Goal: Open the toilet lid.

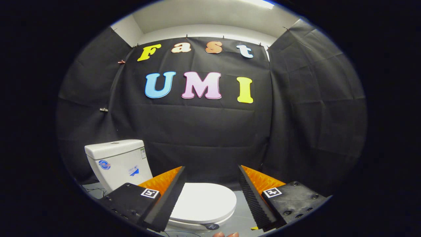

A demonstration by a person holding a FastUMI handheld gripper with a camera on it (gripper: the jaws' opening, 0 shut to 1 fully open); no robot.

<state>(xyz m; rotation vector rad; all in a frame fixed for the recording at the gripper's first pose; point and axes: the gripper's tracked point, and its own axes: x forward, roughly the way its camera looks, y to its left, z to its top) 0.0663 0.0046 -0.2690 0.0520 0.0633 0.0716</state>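
Gripper (212,171) is spread wide, nothing between the fingers, no contact with anything. Left finger (167,194) and right finger (253,197) frame the scene from below; each carries a square marker tag on its mount.

Toilet lid (205,200) is down, lying flat on the seat, closed. It sits below and just ahead of the fingers, mostly in the gap between them, with its near-left part hidden behind the left finger. Lid is white, oval, glossy. Seat rim (197,223) shows as a thin white edge under the lid's near side.

Cistern (116,161) is white, lid on, stands to the left beyond the left finger, at the tank end of the bowl. Two stickers on its front face, one on the side; not readable.

Small dark round tag (212,226) sits at the near edge of the toilet, just below the seat rim.

Floor (241,217) is pale grey, visible right of the bowl. Black cloth wall (210,131) closes off the back and both sides. Fingertips of a person (225,234) just show at the bottom, under the gripper.
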